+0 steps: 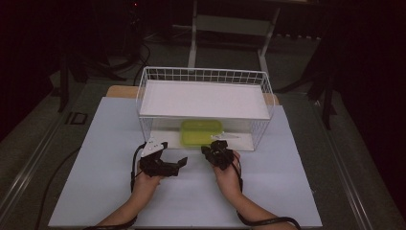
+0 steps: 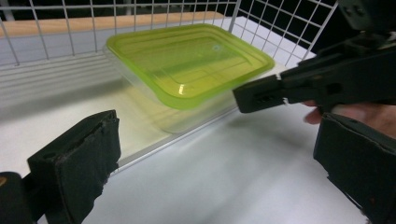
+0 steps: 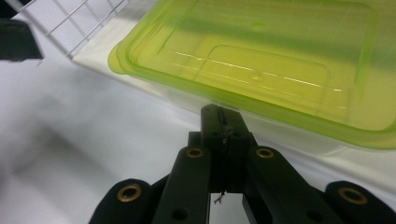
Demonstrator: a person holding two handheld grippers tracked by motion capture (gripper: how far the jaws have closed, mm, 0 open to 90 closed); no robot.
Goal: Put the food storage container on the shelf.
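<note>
Box: your target is a clear container (image 1: pixel 201 132) with a translucent lime-green lid (image 2: pixel 189 63), rectangular, rounded corners, lid seated flat.
Place: under the shelf of the white wire rack (image 1: pixel 203 76), on the surface (image 1: pixel 95 182).
Left claw (image 1: pixel 178 164): yours stands released, nothing held.
Right claw (image 3: pixel 223 122): clenched on nothing, tip just beside the container's near edge.

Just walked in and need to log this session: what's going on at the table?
A person holds a gripper in each hand in front of a wire basket that lies on its side. Inside sits a clear box with a green lid. The left gripper is open; the right gripper is shut and empty, just short of the box.
</note>
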